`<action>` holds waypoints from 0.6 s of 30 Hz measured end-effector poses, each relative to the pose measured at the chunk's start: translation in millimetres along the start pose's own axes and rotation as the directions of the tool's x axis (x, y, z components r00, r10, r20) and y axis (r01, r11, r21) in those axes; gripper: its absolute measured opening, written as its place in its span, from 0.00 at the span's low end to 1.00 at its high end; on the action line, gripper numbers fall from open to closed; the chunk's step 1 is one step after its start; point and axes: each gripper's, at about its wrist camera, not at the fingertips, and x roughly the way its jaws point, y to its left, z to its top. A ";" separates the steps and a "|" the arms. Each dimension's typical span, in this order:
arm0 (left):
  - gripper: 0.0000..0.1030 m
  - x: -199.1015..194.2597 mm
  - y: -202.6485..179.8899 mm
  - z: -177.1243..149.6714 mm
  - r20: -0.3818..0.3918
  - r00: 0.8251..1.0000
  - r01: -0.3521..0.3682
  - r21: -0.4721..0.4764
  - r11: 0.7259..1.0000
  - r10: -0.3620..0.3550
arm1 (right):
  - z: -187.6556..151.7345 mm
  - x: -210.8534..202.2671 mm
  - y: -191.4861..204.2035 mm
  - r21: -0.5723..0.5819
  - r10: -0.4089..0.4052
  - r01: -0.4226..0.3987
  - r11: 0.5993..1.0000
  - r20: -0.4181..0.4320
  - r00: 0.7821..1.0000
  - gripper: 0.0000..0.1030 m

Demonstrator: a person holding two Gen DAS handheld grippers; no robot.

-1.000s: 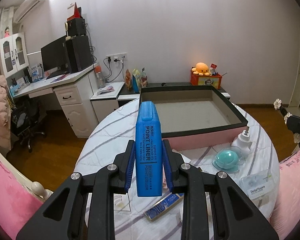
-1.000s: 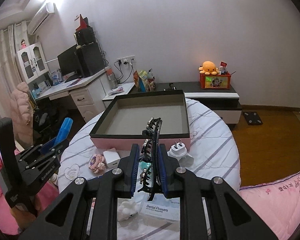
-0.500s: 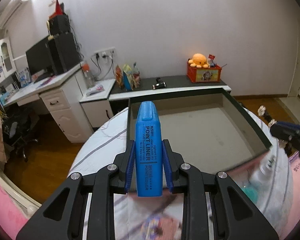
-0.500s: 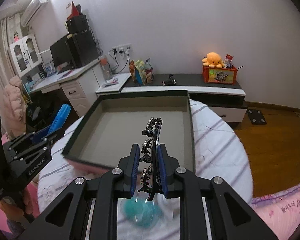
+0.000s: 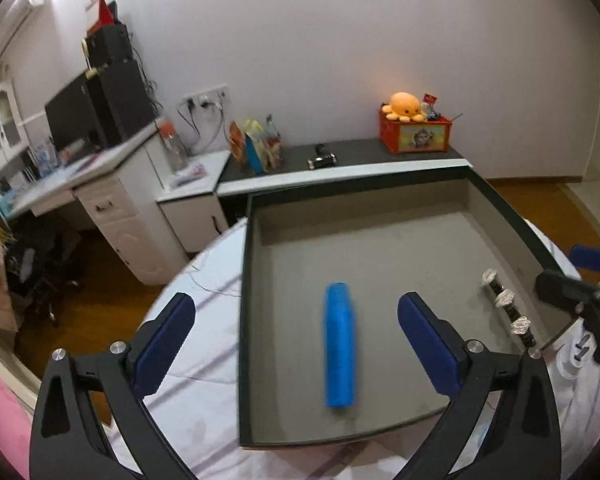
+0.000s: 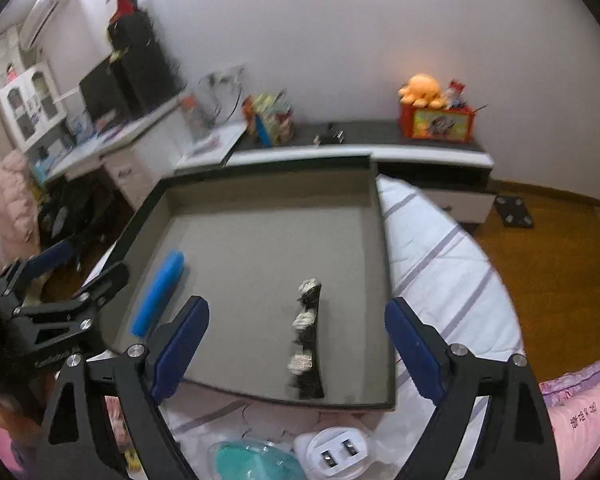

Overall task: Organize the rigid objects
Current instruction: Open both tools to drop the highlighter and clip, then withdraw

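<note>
Over the grey floor of the shallow black-rimmed box [image 5: 380, 200] both my claws hang with nothing in them. My left gripper [image 5: 296, 334] has just been opening; its jaws stand wide, and the blue marker case [image 5: 340, 344] lies flat in the box between them, touching neither pad. My right gripper [image 6: 296, 344] has just been opening too, and the black hair clip [image 6: 308, 340] with pale stones lies in the box, clear of both pads.

Orange octopus plush [image 5: 404, 106] on red box [image 5: 414, 136] far ahead, black monitor [image 5: 70, 118] on white desk [image 5: 100, 184] ahead-left, brown wooden floor [image 6: 548, 264]
</note>
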 end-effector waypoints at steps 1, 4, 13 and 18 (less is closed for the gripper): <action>0.99 -1.3 1.2 -0.2 0.002 1.000 -0.001 -0.002 1.000 0.001 | 0.3 -1.7 -1.1 0.003 0.006 -0.006 1.000 0.001 1.000 0.88; 0.99 -0.6 5.7 -1.6 -0.006 1.000 -0.004 -0.017 1.000 0.004 | 0.6 -6.8 -3.5 0.015 0.004 -0.004 1.000 0.011 1.000 0.88; 0.99 -42.0 7.4 -2.7 0.097 0.995 -0.035 -0.025 0.999 0.037 | -4.2 -41.9 9.1 -0.014 -0.006 0.006 1.000 0.066 0.998 0.88; 0.99 -97.0 11.7 -13.7 0.177 0.983 -0.052 -0.043 0.998 0.058 | -17.6 -98.1 25.1 -0.041 -0.020 0.026 0.999 0.157 0.987 0.88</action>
